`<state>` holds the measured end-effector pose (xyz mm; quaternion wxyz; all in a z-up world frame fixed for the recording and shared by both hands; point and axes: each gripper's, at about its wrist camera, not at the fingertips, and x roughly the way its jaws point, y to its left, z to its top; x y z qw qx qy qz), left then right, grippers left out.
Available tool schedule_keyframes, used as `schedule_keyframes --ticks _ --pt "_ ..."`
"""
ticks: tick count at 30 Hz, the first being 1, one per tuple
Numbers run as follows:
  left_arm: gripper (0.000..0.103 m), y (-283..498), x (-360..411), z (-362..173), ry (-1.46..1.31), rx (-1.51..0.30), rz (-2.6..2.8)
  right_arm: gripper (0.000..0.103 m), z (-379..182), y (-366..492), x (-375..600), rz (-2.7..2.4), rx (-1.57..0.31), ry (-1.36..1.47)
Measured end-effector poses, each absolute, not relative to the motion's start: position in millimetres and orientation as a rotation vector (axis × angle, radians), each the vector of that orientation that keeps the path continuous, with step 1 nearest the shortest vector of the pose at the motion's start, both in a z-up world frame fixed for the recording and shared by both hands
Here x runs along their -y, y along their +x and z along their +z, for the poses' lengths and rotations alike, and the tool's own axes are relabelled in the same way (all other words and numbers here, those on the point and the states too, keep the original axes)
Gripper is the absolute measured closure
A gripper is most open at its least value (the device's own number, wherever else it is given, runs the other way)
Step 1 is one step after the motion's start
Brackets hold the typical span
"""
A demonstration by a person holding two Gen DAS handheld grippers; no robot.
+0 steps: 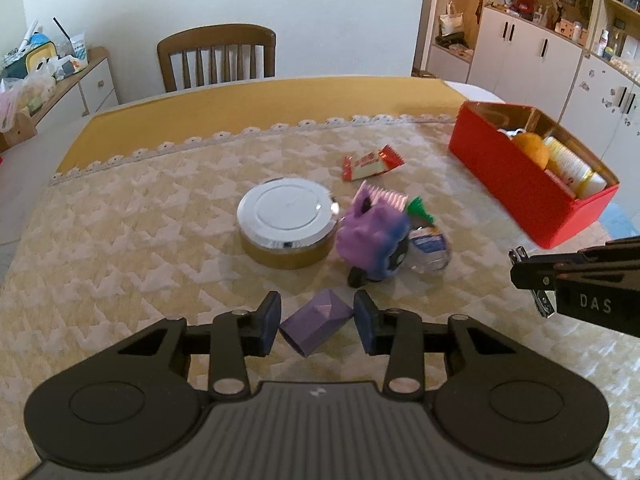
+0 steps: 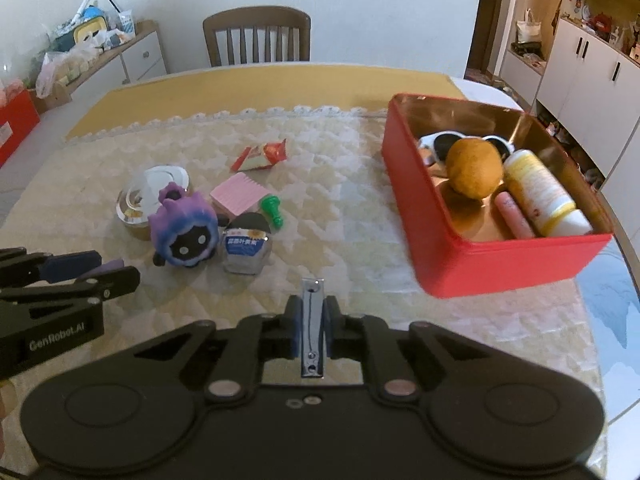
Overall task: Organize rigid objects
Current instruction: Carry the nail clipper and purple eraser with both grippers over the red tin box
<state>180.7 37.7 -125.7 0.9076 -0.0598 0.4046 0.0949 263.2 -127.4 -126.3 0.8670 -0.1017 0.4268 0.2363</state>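
My left gripper (image 1: 316, 324) is shut on a purple faceted block (image 1: 316, 326), held just above the tablecloth; it also shows in the right wrist view (image 2: 108, 270). My right gripper (image 2: 312, 312) is shut on a metal nail clipper (image 2: 312, 324), also seen in the left wrist view (image 1: 534, 280). The red tin box (image 2: 500, 264) stands to the right and holds sunglasses (image 2: 444, 142), an orange ball (image 2: 474, 168), a yellow-white bottle (image 2: 544, 196) and a pink tube (image 2: 514, 216). On the cloth lie a purple plush toy (image 2: 184, 228), a small jar (image 2: 244, 248), a round silver-lidded tin (image 1: 288, 220), a pink comb (image 2: 240, 196), a green piece (image 2: 272, 206) and a snack wrapper (image 2: 262, 156).
A wooden chair (image 2: 256, 36) stands at the table's far side. The yellow cloth edge with lace trim (image 1: 240, 136) runs across the back. A cluttered sideboard (image 2: 100, 52) is at the far left, white cabinets (image 2: 580, 64) at the right. The table's glass edge (image 2: 612, 300) is bare at right.
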Motion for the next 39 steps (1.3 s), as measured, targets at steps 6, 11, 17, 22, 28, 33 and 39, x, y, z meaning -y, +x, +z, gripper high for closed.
schedule_keyframes --ticks 6,11,17,22,28,33,39 --pt "0.065 184.8 -25.9 -102.0 -0.133 -0.813 0.163 0.093 -102.1 259.7 143.4 0.524 -0.863 -0.192" --pt "0.065 193.5 -13.6 -79.7 -0.149 -0.777 0.142 0.093 -78.4 266.0 156.2 0.532 -0.829 -0.174" --pt "0.065 206.7 7.3 -57.0 -0.152 -0.730 0.122 0.093 -59.3 281.1 174.2 0.537 -0.791 -0.165" --pt "0.065 224.2 28.8 -44.3 -0.147 -0.707 0.113 0.093 -51.4 295.7 192.5 0.541 -0.772 -0.165" --pt "0.065 247.8 57.7 -36.8 -0.145 -0.705 0.092 0.093 -49.6 315.6 220.0 0.547 -0.764 -0.163" --pt "0.065 271.6 87.0 -38.7 -0.127 -0.726 0.074 0.093 -54.4 335.7 241.1 0.547 -0.782 -0.162" --pt "0.065 300.3 119.1 -51.6 -0.103 -0.771 0.028 0.093 -61.6 365.3 267.5 0.548 -0.797 -0.150"
